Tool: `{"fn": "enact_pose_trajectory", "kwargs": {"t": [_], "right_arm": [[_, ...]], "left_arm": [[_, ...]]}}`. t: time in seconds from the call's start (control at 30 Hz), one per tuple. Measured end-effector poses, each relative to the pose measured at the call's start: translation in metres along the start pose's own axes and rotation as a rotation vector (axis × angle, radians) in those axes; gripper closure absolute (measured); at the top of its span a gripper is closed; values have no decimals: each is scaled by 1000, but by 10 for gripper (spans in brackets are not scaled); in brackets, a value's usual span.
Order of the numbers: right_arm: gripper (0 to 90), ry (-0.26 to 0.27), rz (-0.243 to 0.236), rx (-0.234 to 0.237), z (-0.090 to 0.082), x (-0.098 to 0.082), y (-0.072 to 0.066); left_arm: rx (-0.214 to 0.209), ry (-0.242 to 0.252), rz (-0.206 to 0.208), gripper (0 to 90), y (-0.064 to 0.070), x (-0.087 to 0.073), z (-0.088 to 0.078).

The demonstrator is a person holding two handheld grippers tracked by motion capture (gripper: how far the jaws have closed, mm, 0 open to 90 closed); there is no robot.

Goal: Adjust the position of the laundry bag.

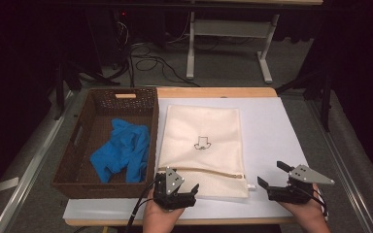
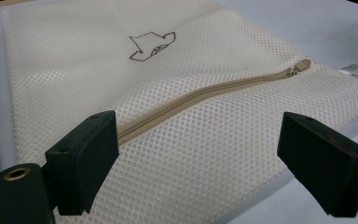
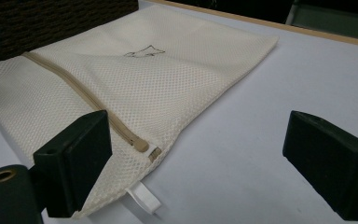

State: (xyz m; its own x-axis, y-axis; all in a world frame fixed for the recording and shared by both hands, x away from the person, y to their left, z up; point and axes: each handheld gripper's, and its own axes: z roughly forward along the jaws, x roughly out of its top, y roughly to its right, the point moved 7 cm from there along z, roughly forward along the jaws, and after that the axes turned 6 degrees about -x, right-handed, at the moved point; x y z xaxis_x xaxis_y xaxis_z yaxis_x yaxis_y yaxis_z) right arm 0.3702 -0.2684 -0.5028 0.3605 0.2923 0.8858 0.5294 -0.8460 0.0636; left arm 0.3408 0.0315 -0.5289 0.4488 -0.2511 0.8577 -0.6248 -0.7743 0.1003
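Status: start phase, nothing handled yet as far as I can judge.

1. Mesh laundry bag point(image 1: 201, 145) lies flat on the white worktop point(image 1: 272, 131), just beside the wicker basket point(image 1: 77, 160), on its right in the high view. Zipper point(image 2: 200, 93) runs along the near end and reads fully closed; the pull point(image 3: 142, 145) sits at the bag's right corner, with a white tab point(image 3: 144, 198) below it.
2. Blue garment point(image 1: 121, 150) is crumpled inside the basket, untouched.
3. Left gripper point(image 1: 187, 194): fingers spread, nothing between the pads. It hovers at the bag's near-left edge, over the zipper's closed end.
4. Right gripper point(image 1: 272, 177): fingers spread, empty. It sits over bare worktop, near the bag's right corner but apart from it.

Assessment: I read the job as loading the garment into the bag. Done: approx. none; both grippers are only staged. Left to do, in my judgement: hold the bag down w/ left, catch the pull w/ right and open the zipper, move the garment from basket into bag, re-close.
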Motion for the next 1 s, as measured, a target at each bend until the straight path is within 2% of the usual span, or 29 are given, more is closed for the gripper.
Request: {"fn": "enact_pose_trajectory", "kwargs": {"t": [0.33, 0.5, 0.57, 0.7, 0.77, 0.97, 1.0], "right_arm": [[89, -9, 12, 4, 3, -1, 0], [94, -7, 6, 5, 2, -1, 1], [97, -5, 26, 2, 2, -2, 3], [106, -1, 27, -1, 3, -2, 4], [116, -8, 42, 8, 5, -3, 3], [123, -12, 26, 10, 8, -2, 0], [124, -9, 9, 8, 10, -1, -1]], "left_arm": [[-20, 11, -28, 140, 1, 2, -2], [-8, 19, -28, 144, -1, 2, -4], [-4, 22, -27, 144, -1, 2, -4], [-5, 31, -28, 162, -2, 4, -5], [-4, 31, -27, 168, -2, 4, -6], [0, 24, -25, 171, -1, 3, -4], [3, 23, -23, 171, -1, 3, -4]]}}
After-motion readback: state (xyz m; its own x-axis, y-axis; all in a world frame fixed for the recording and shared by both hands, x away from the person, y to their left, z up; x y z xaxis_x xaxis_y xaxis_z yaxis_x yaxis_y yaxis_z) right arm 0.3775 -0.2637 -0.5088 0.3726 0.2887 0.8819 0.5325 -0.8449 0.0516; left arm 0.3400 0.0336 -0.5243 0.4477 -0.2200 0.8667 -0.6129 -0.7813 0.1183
